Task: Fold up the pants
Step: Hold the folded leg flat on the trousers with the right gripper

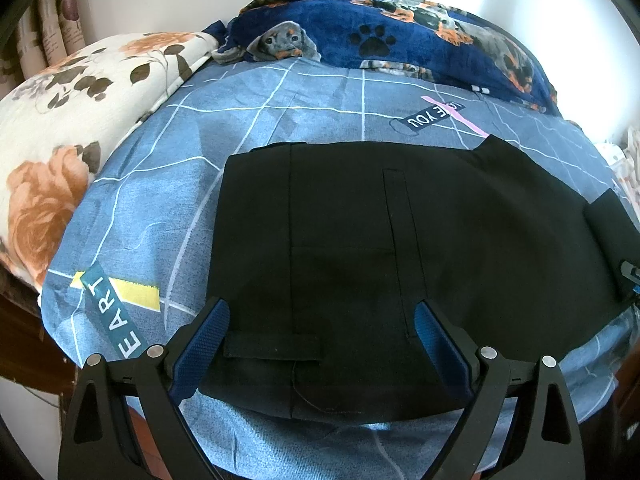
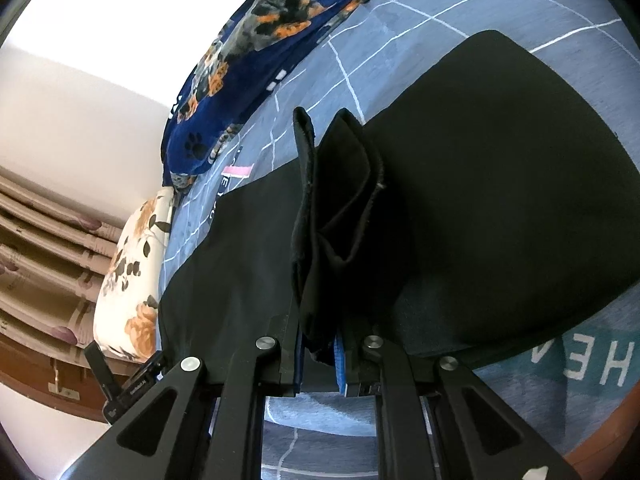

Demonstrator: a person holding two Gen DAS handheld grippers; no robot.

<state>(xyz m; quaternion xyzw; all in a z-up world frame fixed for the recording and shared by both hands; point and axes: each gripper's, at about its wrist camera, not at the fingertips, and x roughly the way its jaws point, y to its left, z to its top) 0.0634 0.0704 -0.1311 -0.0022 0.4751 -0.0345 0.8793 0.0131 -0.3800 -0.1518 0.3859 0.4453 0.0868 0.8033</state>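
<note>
Black pants (image 1: 400,220) lie flat on a blue printed bedsheet (image 1: 160,200), waist end toward the left wrist camera. My left gripper (image 1: 322,316) is open, its blue-padded fingers (image 1: 208,340) spread over the near waist edge, holding nothing. In the right wrist view the pants (image 2: 500,180) spread across the sheet (image 2: 400,40). My right gripper (image 2: 320,344) is shut on a bunched, folded edge of the pants (image 2: 336,220) and lifts it off the sheet. The right gripper's body shows at the far right edge of the left wrist view (image 1: 628,272).
A floral pillow (image 1: 80,120) lies at the left of the bed. A navy dog-print blanket (image 1: 400,32) is heaped along the far side by the white wall. Curtains (image 2: 48,240) hang beyond the pillow. The wooden bed frame (image 1: 24,320) shows at the edge.
</note>
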